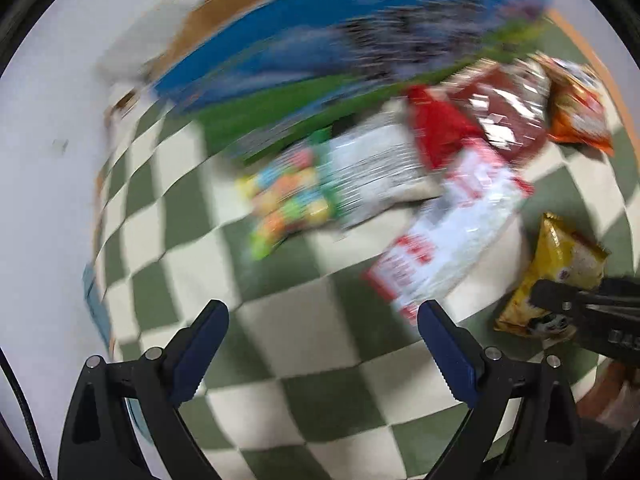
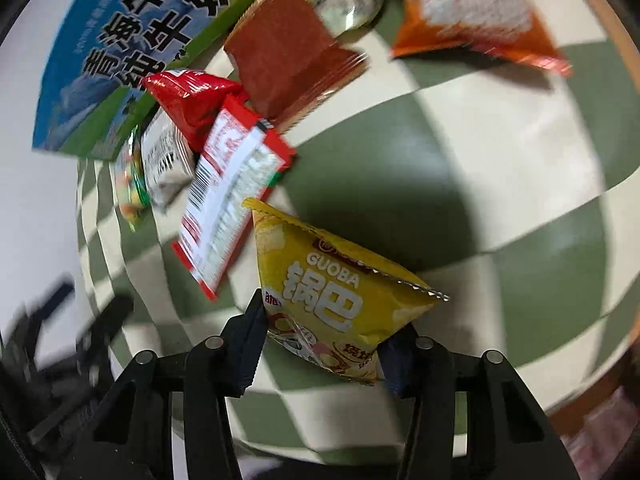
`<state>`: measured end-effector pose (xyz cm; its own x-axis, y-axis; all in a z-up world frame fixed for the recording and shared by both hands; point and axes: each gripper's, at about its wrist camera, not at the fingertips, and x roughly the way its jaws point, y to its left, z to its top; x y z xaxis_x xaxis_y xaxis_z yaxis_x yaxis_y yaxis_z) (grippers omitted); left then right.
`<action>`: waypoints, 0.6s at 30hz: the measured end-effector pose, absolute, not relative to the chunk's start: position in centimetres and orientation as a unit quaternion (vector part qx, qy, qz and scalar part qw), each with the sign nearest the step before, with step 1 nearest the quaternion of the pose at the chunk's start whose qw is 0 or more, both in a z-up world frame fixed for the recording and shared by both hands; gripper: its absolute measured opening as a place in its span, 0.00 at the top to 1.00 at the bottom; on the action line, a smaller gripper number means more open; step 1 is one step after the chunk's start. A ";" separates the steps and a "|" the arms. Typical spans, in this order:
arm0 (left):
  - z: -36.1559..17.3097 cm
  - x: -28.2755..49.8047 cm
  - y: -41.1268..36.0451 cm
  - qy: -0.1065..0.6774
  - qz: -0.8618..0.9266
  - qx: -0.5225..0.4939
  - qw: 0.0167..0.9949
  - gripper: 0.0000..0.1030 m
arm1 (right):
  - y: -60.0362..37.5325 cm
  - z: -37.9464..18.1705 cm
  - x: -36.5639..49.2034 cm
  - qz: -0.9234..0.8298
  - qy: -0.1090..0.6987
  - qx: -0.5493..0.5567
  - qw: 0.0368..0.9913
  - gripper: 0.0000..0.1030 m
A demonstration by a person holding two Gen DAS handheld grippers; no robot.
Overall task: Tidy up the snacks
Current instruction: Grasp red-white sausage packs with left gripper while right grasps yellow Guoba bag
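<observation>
The yellow snack bag (image 2: 336, 292) sits between the two pads of the right tongs (image 2: 320, 344), which pinch its lower end from both sides. The foil bulges and creases where the pads meet it, so this reads as a real grip, taken low on the bag, probably because that end lay nearest the tongs' reach. Its crimped top edge points away from the tongs, toward the rest of the heap. From the left wrist the same yellow bag (image 1: 556, 264) shows far off to the right of the left tongs, with the dark right tongs (image 1: 560, 304) on its near end.

Just beyond it, up and to the left of the right tongs, lies a red-and-white packet (image 2: 232, 208), nearly touching the yellow bag's corner. Past that come a red bag (image 2: 188, 100), a brown packet (image 2: 284, 52), a white packet (image 2: 164, 156) and a small candy bag (image 2: 130, 184), bunched together, some overlapping. An orange bag (image 2: 472, 12) lies apart, far ahead and to the right. A blue and green milk carton box (image 2: 132, 44) stands behind the heap, most likely where the snacks are to go.

The left tongs (image 1: 320, 344) stand wide with nothing between them, hanging over the checked green-and-cream cloth (image 1: 320, 400), with the red-and-white packet (image 1: 448, 236) just ahead of the right-side pad. That view is badly blurred, so whether this packet is their aim cannot be told.
</observation>
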<state>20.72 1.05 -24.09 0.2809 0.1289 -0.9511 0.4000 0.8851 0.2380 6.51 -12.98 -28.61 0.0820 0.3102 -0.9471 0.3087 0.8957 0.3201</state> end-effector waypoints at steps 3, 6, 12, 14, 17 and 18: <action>-26.0 22.0 -1.9 0.607 -0.134 0.249 0.743 0.06 | -14.6 -27.5 6.7 0.004 0.689 0.180 0.702 0.49; -27.8 23.1 -4.0 0.616 -0.166 0.265 0.723 0.06 | -15.1 -28.0 7.6 0.019 0.718 0.136 0.682 0.46; -29.5 23.3 -6.0 0.630 -0.214 0.265 0.698 0.45 | -14.4 -26.9 7.6 -0.009 0.699 0.098 0.708 0.19; -29.5 23.0 -5.5 0.636 -0.208 0.246 0.702 0.45 | -14.7 -26.1 6.6 -0.029 0.680 0.123 0.722 0.19; -30.3 23.0 -2.2 0.688 -0.159 0.150 0.692 0.45 | -15.3 -25.2 4.7 -0.043 0.662 0.153 0.733 0.19; -30.4 22.8 -0.7 0.704 -0.143 0.104 0.688 0.45 | -15.6 -25.0 3.9 -0.043 0.659 0.159 0.734 0.19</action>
<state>22.83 -0.68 -30.43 -0.0321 -0.0503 -0.9982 0.3424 0.9377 -0.0582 3.90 -15.59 -24.95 0.1282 0.1465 -0.9809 0.2729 0.9456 0.1769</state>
